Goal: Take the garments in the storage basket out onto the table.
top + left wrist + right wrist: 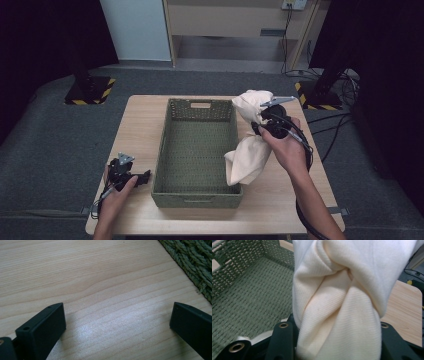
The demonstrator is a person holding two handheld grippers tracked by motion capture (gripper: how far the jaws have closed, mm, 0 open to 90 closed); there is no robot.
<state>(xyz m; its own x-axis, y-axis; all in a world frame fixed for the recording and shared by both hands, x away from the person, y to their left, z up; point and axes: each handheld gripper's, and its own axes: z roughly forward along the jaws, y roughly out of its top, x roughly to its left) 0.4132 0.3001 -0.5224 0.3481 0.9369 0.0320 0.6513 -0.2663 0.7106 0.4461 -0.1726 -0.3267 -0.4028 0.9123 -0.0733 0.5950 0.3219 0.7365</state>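
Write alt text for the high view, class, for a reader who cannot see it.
A person's right gripper holds a cream cloth over the right wall of an empty green woven basket on a wooden table. The left gripper rests beside the basket.

grey carpet floor (pixel 45 130), black curtains (pixel 30 35), wooden cabinet (pixel 235 20)

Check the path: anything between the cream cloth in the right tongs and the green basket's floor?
Nothing visible. The cream cloth, gripped by the right tongs, hangs across the green basket's right wall, its lower end already inside. The basket floor is bare. The left tongs sit open on the table, outside the basket.
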